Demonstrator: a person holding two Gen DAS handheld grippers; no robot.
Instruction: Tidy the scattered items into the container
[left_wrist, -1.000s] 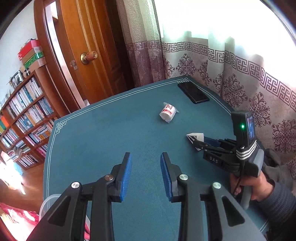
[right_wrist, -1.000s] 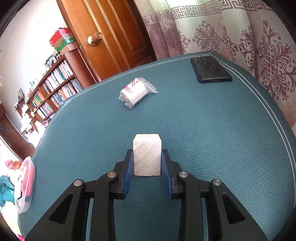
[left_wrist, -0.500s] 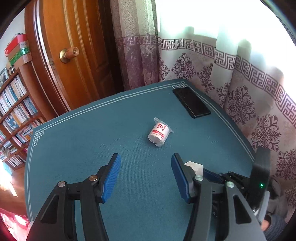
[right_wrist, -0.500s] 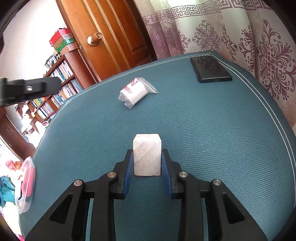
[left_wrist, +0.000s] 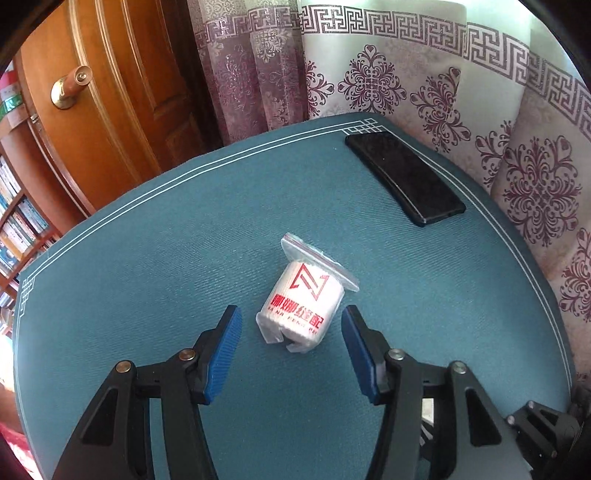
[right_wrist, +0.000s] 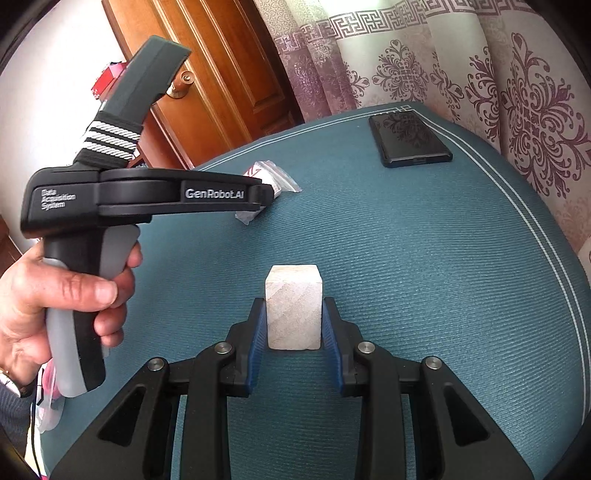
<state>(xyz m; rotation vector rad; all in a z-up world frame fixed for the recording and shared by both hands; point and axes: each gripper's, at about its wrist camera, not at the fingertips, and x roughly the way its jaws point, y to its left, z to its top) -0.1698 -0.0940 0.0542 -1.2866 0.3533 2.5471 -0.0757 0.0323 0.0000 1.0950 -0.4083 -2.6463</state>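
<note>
A white roll in a clear zip bag (left_wrist: 301, 306) with red print lies on the teal tablecloth (left_wrist: 147, 258). My left gripper (left_wrist: 291, 350) is open, its blue pads (left_wrist: 225, 350) standing on either side of the bag's near end without touching it. My right gripper (right_wrist: 293, 328) is shut on a pale wooden block (right_wrist: 293, 306), held upright low over the cloth. In the right wrist view the left gripper's arm covers most of the bag (right_wrist: 275, 177).
A black phone (left_wrist: 404, 177) lies at the table's far right corner by the patterned curtain (left_wrist: 517, 129). A hand (right_wrist: 44, 295) holds the left gripper's handle. A clear plastic container (right_wrist: 48, 391) peeks out behind that hand at the table's left edge. A wooden door (left_wrist: 110, 110) stands behind.
My left gripper has swung forward and to the right, opened wider, and now straddles the bagged roll. The right gripper and its block have not moved.
</note>
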